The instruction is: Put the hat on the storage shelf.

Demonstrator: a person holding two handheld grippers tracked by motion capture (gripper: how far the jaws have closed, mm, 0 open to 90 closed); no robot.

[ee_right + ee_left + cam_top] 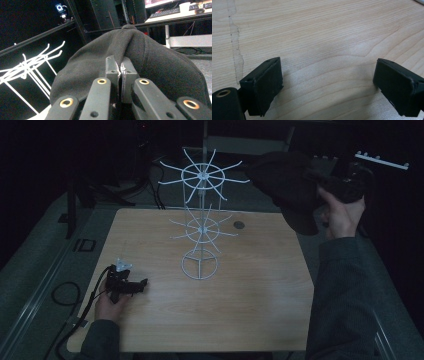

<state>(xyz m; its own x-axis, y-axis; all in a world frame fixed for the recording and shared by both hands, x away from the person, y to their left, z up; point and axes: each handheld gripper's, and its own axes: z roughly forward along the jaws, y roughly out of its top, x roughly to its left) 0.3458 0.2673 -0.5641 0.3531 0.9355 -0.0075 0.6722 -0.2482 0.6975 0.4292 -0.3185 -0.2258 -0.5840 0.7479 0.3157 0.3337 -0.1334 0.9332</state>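
1. Count: 1 white wire rack w/ two tiers of radial hooks and a ring base; 1 dark cap; 1 small dark round object on the table, identity can't tell; 2 grippers.
2. Rack stands upright, approx. table centre, toward the far half. Round object lies just right of it, near the far edge.
3. Left gripper: held low at the near-left part of the table, pointing right. In left gripper view its fingers stand wide apart over bare wood, nothing between them.
4. Right gripper: raised off the table beyond the far-right corner, right hand under it, forearm rising from bottom right. In right gripper view the jaws are pressed together, pinching a fold of the cap.
5. Cap hangs in the air to the right of the rack's top tier, close to the hook tips; contact can't tell.
6. Open room: near half and right side of the table are bare wood. The left gripper sits near the table's left edge.
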